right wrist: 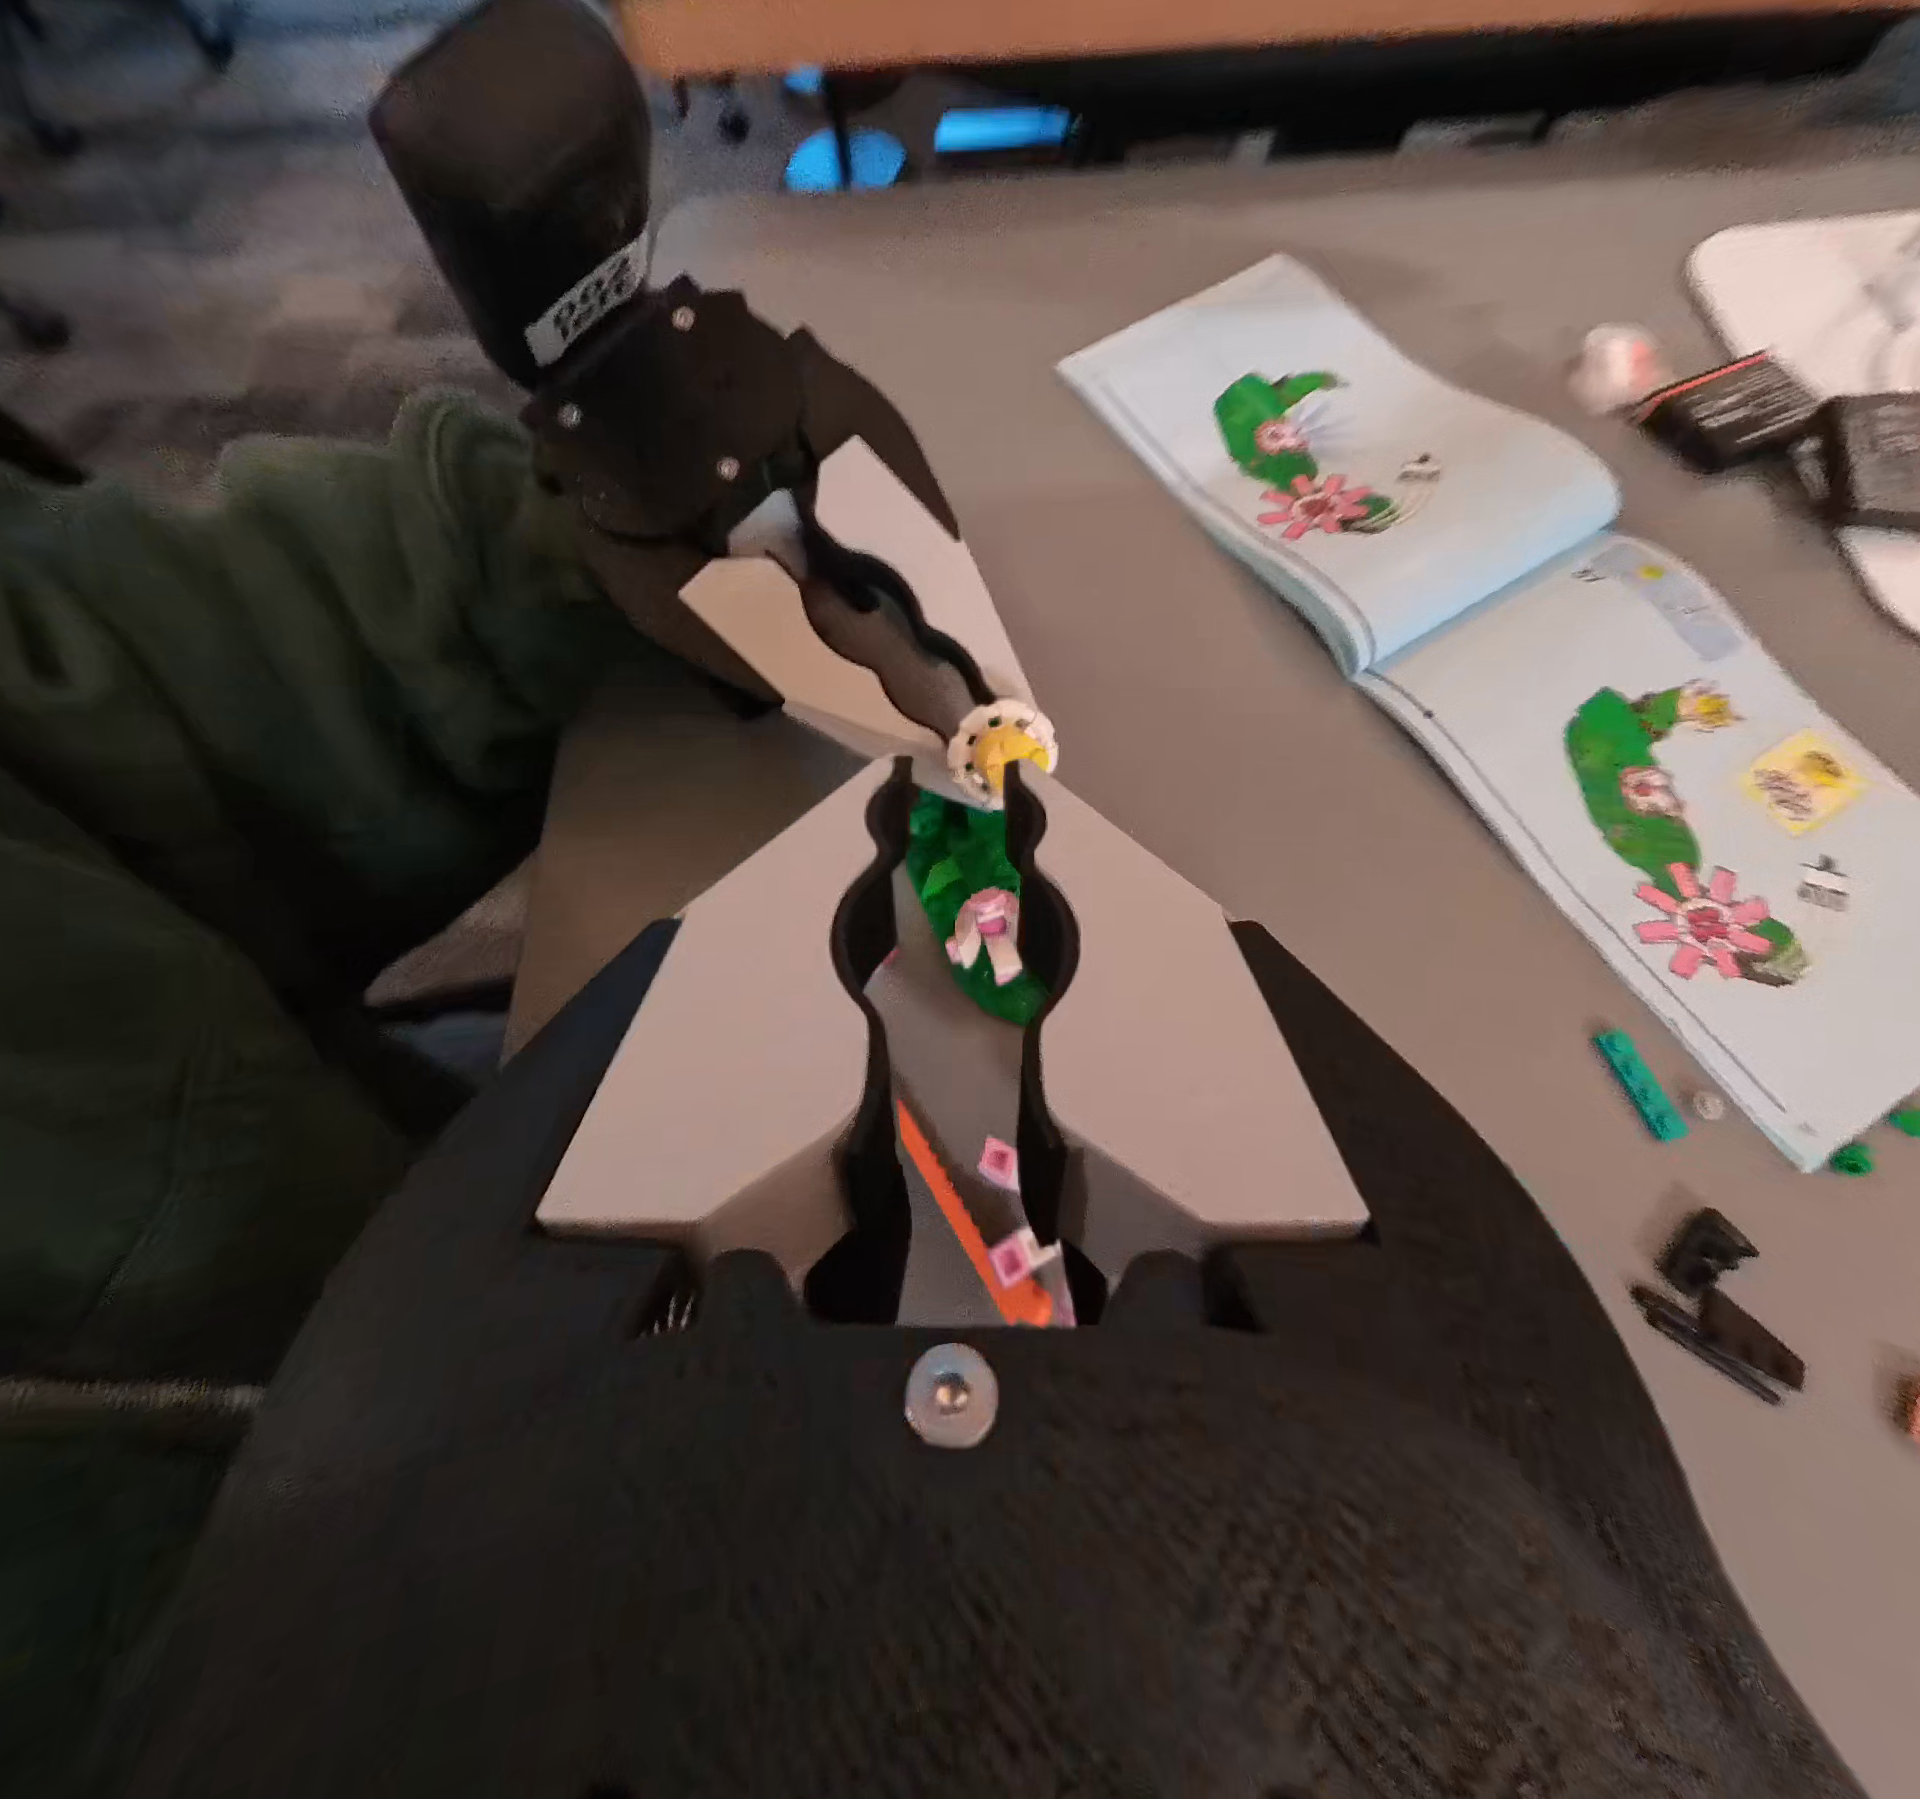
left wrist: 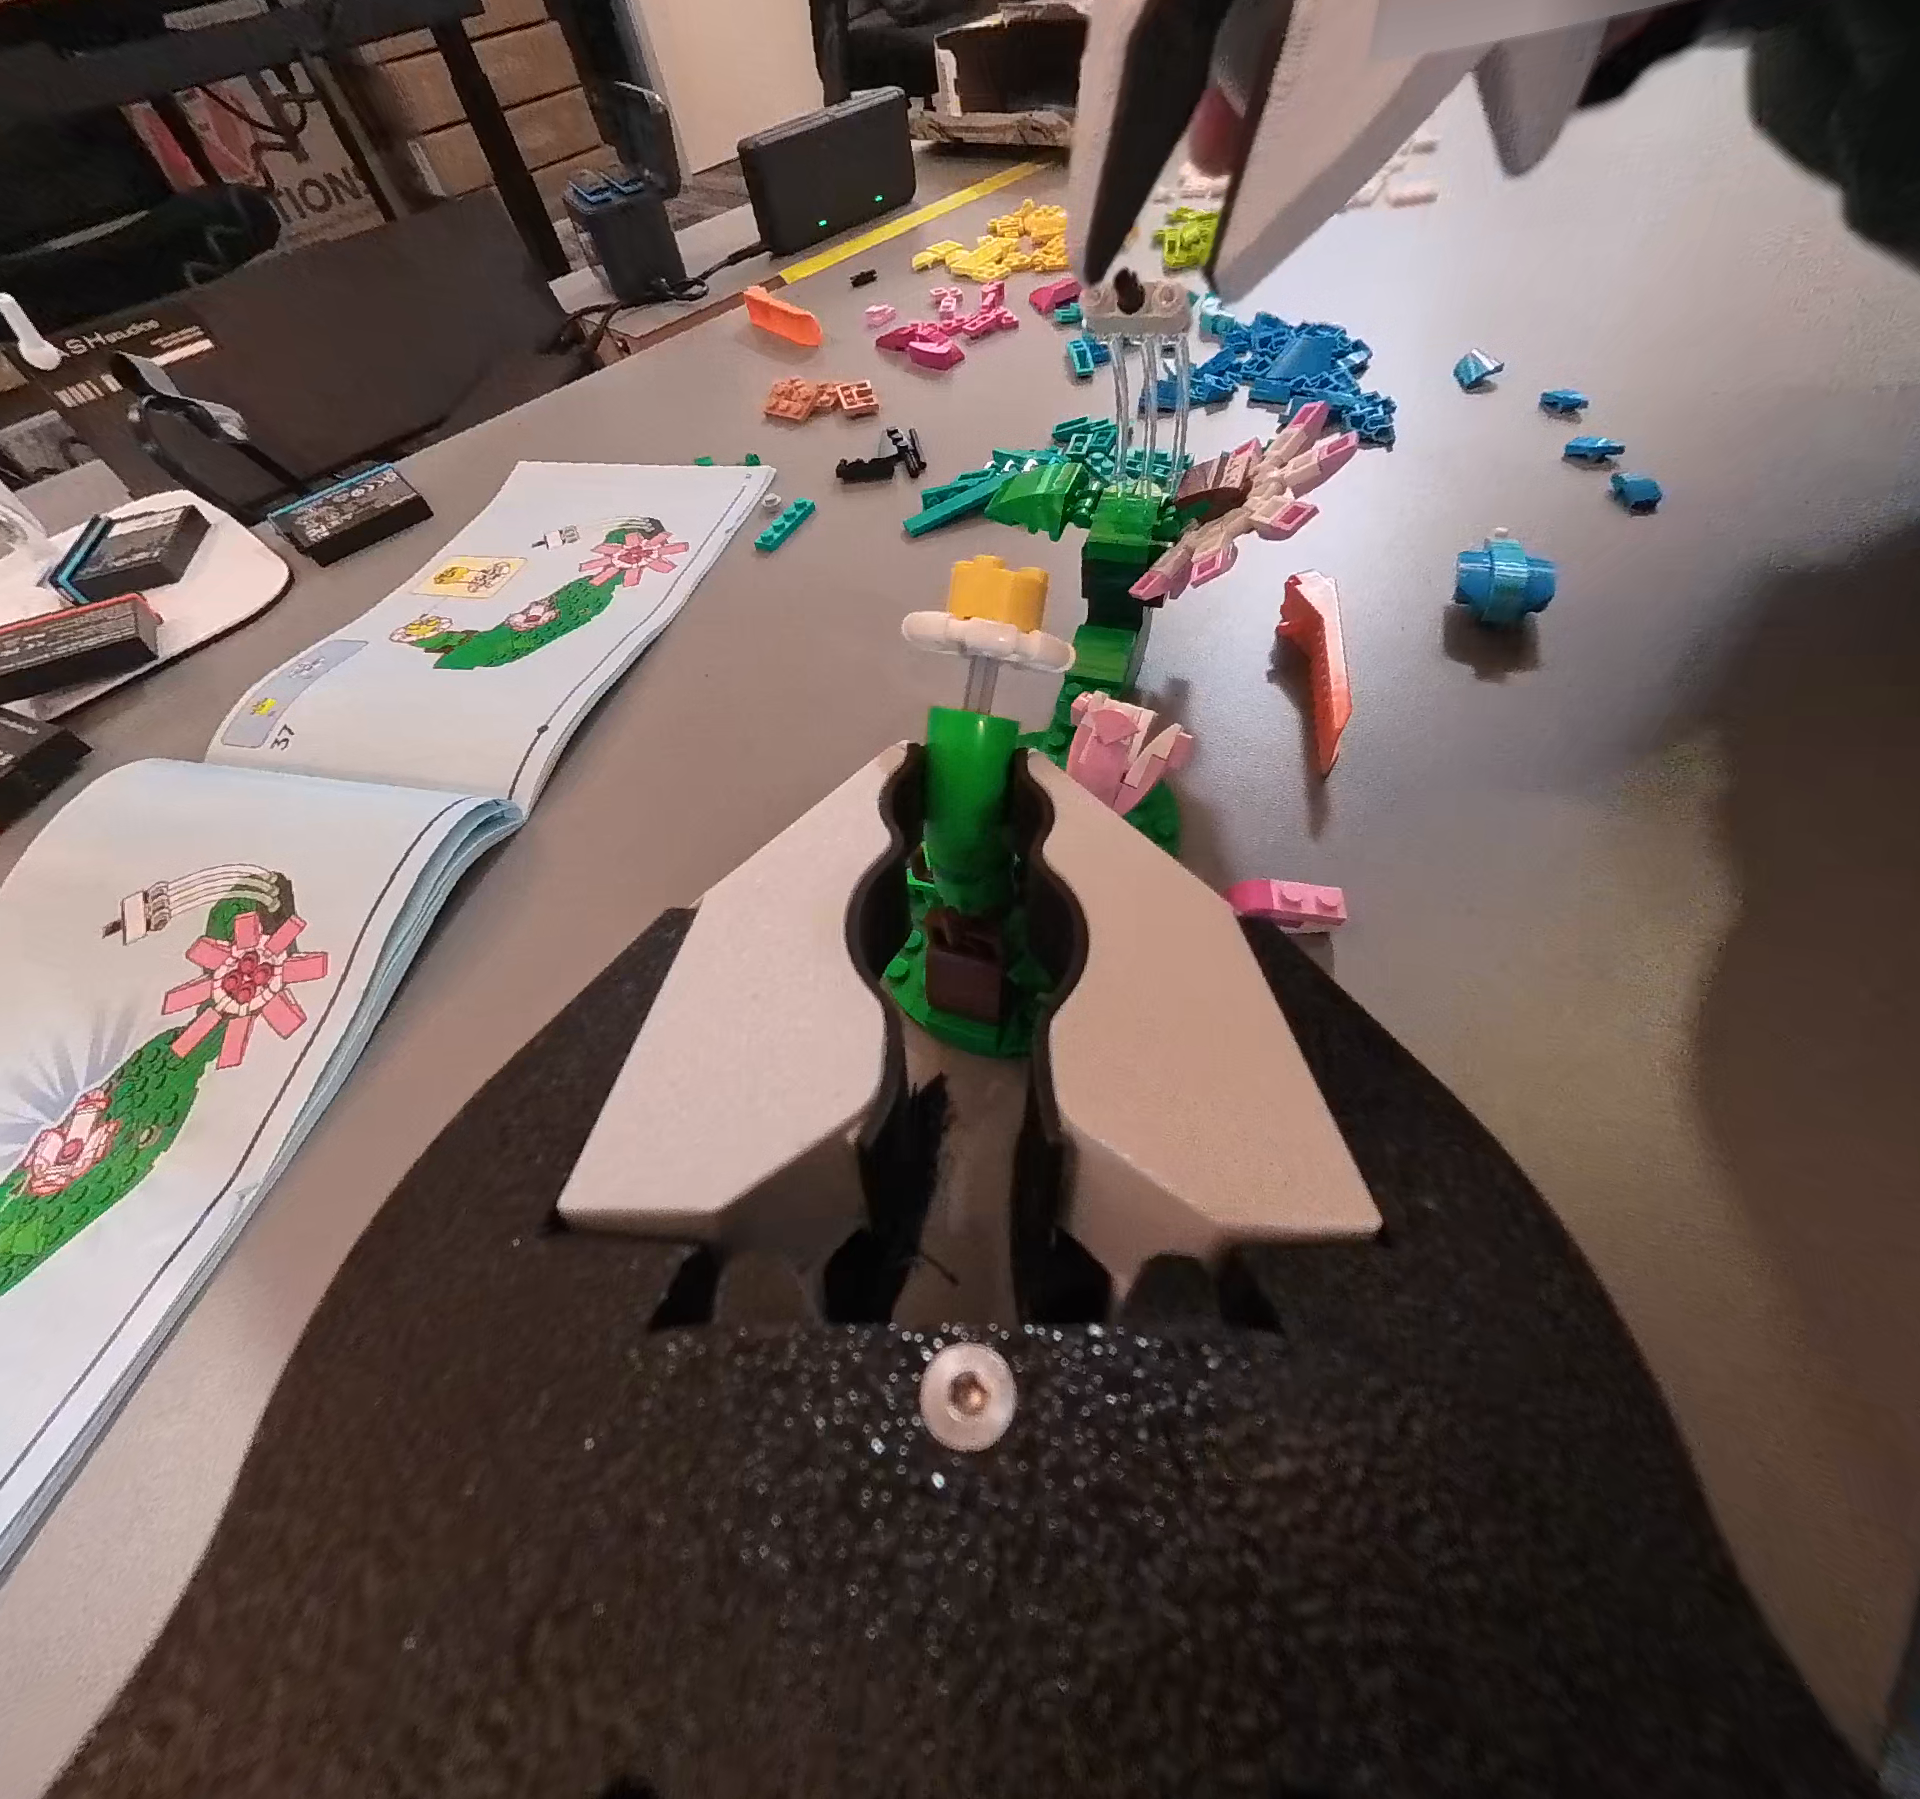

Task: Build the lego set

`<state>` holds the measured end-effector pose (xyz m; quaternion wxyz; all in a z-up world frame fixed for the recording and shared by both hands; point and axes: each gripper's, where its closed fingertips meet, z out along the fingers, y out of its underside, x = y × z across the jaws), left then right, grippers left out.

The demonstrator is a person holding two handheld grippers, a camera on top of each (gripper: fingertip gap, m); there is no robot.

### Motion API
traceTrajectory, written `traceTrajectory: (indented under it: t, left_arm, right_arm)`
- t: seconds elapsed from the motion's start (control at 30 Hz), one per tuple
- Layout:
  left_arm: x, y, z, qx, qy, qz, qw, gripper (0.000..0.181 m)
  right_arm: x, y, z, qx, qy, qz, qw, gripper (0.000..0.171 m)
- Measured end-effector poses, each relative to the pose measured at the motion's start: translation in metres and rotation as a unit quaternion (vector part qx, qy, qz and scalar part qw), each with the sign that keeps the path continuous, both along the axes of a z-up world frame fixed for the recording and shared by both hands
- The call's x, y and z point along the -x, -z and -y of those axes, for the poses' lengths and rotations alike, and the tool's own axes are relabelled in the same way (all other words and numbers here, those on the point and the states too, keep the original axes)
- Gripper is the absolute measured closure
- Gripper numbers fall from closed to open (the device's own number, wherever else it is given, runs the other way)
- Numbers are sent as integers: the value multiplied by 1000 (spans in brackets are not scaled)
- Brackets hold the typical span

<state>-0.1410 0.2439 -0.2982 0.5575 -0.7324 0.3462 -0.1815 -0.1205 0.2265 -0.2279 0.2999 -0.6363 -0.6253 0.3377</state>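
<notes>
A curved green lego base [left wrist: 1117,544] lies on the grey table and carries a large pink flower [left wrist: 1247,502] and a small pink one [left wrist: 1127,752]. My left gripper [left wrist: 971,762] is shut on the green stem [left wrist: 971,793] of a white and yellow flower [left wrist: 987,622] at the base's near end. Clear rods rise from the far end and carry a small grey piece [left wrist: 1132,307] with a black peg. My right gripper [left wrist: 1153,279] hovers with its tips straddling that piece. In the right wrist view its jaws [right wrist: 956,783] stand narrowly apart; any grip is unclear.
The open instruction booklet [left wrist: 416,669] lies to the left. Loose bricks are piled by colour at the back: blue [left wrist: 1288,367], yellow [left wrist: 1008,243], magenta [left wrist: 956,326]. An orange piece [left wrist: 1320,669] and a blue round piece [left wrist: 1501,580] lie at the right. A green sleeve [right wrist: 260,658] is beside the table. The grippers' ends are close to 8 centimeters from one another.
</notes>
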Motion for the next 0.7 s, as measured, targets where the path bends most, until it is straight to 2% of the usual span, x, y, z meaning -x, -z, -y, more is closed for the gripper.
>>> traceTrajectory:
  t: [0.1, 0.2, 0.27, 0.33, 0.57, 0.7]
  left_arm:
    - [-1, 0, 1, -2, 2, -2, 1000, 168]
    - [-1, 0, 1, -5, 3, -4, 1000, 168]
    - [-1, 0, 2, -6, 5, -5, 1000, 168]
    - [-2, 0, 2, -6, 7, -5, 1000, 168]
    - [-3, 0, 3, -4, 13, -3, 1000, 168]
    - [-3, 0, 4, -3, 16, -3, 1000, 168]
  right_arm:
    - [5, 8, -9, 5, -28, 66, 997, 153]
    - [11, 14, -7, 74, -41, 104, 991, 152]
    - [15, 18, -5, 112, -38, 117, 986, 151]
    - [15, 27, -8, 106, -26, 139, 984, 149]
    - [14, 42, -7, 123, -15, 166, 978, 149]
    - [18, 43, -6, 149, -16, 162, 975, 156]
